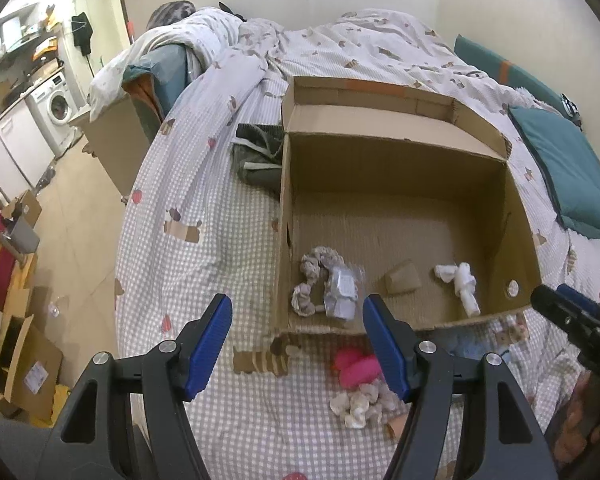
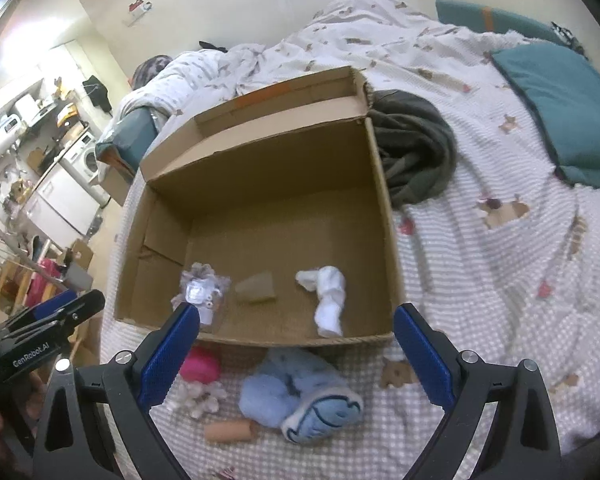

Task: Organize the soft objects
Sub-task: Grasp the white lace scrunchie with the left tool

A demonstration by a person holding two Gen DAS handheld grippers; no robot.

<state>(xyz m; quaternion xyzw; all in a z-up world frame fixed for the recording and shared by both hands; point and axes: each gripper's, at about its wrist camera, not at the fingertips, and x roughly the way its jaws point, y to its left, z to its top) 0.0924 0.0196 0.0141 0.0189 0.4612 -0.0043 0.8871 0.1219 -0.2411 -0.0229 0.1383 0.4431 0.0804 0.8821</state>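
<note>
Maybe halfway: the open brown cardboard box (image 2: pixel 260 184) on the bed holds a rolled white sock (image 2: pixel 329 300) and a knitted grey-beige piece, I think (image 1: pixel 314 276). Still outside on the checked bedspread (image 1: pixel 204 200): the light blue plush toy (image 2: pixel 300 396), the pink soft thing (image 1: pixel 354 366) and the cream fluffy bundle (image 1: pixel 358 402). Both my left gripper (image 1: pixel 298 350) and right gripper (image 2: pixel 296 356) have jaws apart, empty.

So there's an open cardboard box (image 2: pixel 260 184) sitting on the bed, flaps up at the far side. Inside, along the near wall: a white rolled sock (image 2: pixel 329 300) lying at about 5 o'clock of the box floor, a small tan folded piece (image 2: pixel 256 287) in the middle, and a clear plastic packet (image 1: pixel 342 290) on top of a beige knitted scrunchy thing (image 1: pixel 314 276) at 7 o'clock. Outside, just at 6 o'clock of the box, a fluffy light-blue plush (image 2: pixel 300 394) lies slumped, with a hot-pink soft item (image 2: pixel 200 364) and a cream bobbly one (image 2: pixel 202 398) beside it at its 9 o'clock.
</note>
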